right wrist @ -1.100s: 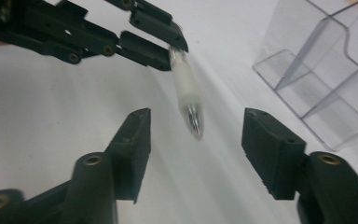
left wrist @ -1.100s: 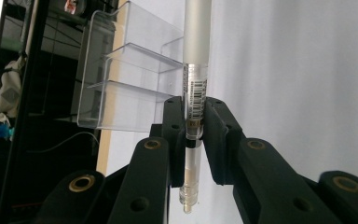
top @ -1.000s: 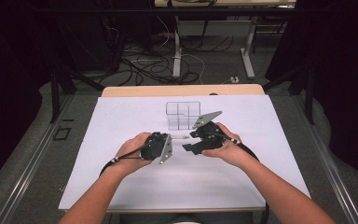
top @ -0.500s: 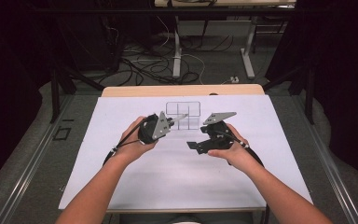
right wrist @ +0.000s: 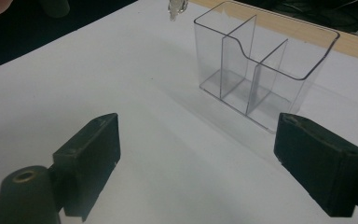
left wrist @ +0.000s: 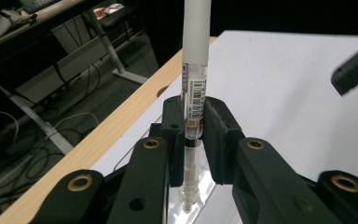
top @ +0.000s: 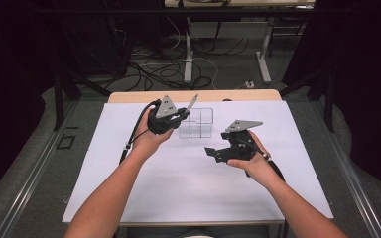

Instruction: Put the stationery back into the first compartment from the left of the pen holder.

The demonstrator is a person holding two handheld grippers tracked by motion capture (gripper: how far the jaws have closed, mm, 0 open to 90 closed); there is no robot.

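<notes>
bench (top: 129, 193): white sheet, wood far edge | room dark, floor cables (top: 154, 69) | left gripper (left wrist: 193, 123) pinching pen (left wrist: 195, 70) | right gripper (right wrist: 196, 163) spread

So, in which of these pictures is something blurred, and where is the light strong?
Left gripper view: the pen in the left tool is sharp, the floor behind it soft. Right gripper view: the right tool is blurred, the clear organizer sharper. High view: the white sheet is bright, the surroundings dark.
</notes>
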